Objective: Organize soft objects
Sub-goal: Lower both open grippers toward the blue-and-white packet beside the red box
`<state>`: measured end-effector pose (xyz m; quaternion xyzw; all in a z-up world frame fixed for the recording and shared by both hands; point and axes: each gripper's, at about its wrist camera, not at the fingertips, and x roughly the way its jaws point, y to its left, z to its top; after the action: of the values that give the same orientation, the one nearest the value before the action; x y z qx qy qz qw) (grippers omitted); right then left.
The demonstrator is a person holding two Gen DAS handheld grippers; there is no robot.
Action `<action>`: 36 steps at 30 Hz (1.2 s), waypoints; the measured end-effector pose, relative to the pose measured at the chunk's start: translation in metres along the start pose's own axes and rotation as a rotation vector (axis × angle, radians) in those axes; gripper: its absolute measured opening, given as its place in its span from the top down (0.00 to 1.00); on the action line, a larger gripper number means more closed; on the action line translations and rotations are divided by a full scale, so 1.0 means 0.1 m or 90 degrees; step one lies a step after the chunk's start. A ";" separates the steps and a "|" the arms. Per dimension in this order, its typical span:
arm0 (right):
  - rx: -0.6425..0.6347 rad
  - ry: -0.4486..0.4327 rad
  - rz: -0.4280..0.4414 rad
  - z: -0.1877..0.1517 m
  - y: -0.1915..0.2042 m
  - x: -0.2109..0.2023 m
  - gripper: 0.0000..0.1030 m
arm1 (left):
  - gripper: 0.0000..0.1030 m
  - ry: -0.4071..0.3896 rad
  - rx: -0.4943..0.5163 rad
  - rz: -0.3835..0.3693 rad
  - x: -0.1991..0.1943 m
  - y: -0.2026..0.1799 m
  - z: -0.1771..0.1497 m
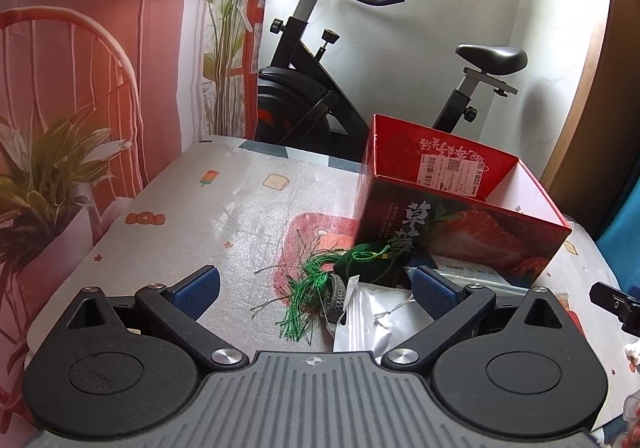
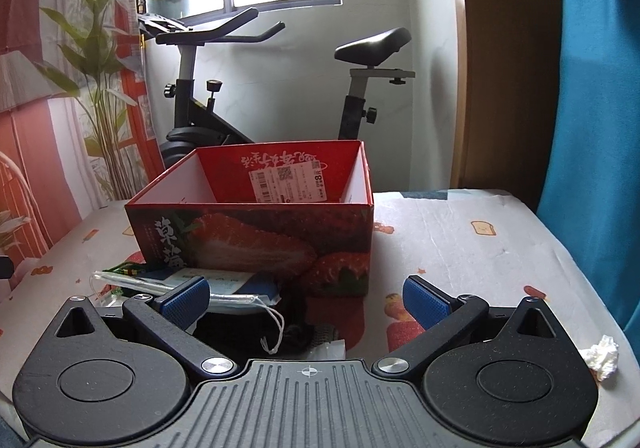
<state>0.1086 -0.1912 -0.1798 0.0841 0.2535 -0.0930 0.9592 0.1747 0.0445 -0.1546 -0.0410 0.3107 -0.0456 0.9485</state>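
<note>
A red strawberry box [image 1: 460,224] stands open on the table; it also shows in the right wrist view [image 2: 256,232]. In front of it lies a pile: a green tassel [image 1: 308,288], a dark green pouch [image 1: 368,264], a small black band [image 1: 334,298] and silver plastic packets [image 1: 372,320]. My left gripper [image 1: 316,290] is open, low over the tassel and packets. My right gripper [image 2: 306,304] is open above a black fabric item [image 2: 296,322] and a clear packet with a face mask [image 2: 224,290].
A crumpled white tissue [image 2: 600,356] lies at the table's right edge. An exercise bike [image 1: 320,88] stands behind the table. A printed curtain [image 1: 80,88] hangs on the left, a blue cloth [image 2: 600,128] on the right.
</note>
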 end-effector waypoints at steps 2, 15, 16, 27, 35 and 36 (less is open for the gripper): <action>-0.001 -0.002 0.006 0.06 -0.01 0.08 0.00 | 0.00 0.003 0.004 -0.004 0.08 -0.03 0.06; 0.024 0.031 0.055 0.41 -0.04 0.64 0.09 | 0.09 0.050 0.008 -0.080 0.57 -0.37 0.42; 0.025 0.038 0.056 0.42 -0.05 0.68 0.11 | 0.10 0.056 0.012 -0.084 0.60 -0.39 0.42; 0.052 0.141 0.137 0.47 -0.14 1.15 0.25 | 0.38 0.138 -0.001 -0.142 1.07 -0.52 0.46; 0.002 0.210 0.176 0.37 0.05 1.40 0.40 | 0.50 0.192 0.014 -0.192 1.38 -0.65 0.45; -0.006 0.213 0.177 0.36 0.09 1.42 0.41 | 0.50 0.199 0.013 -0.193 1.42 -0.66 0.44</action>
<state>0.2488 -0.2090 -0.2192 0.1283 0.3953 0.0568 0.9078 0.3108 -0.0343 -0.1959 -0.0698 0.4438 -0.1970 0.8714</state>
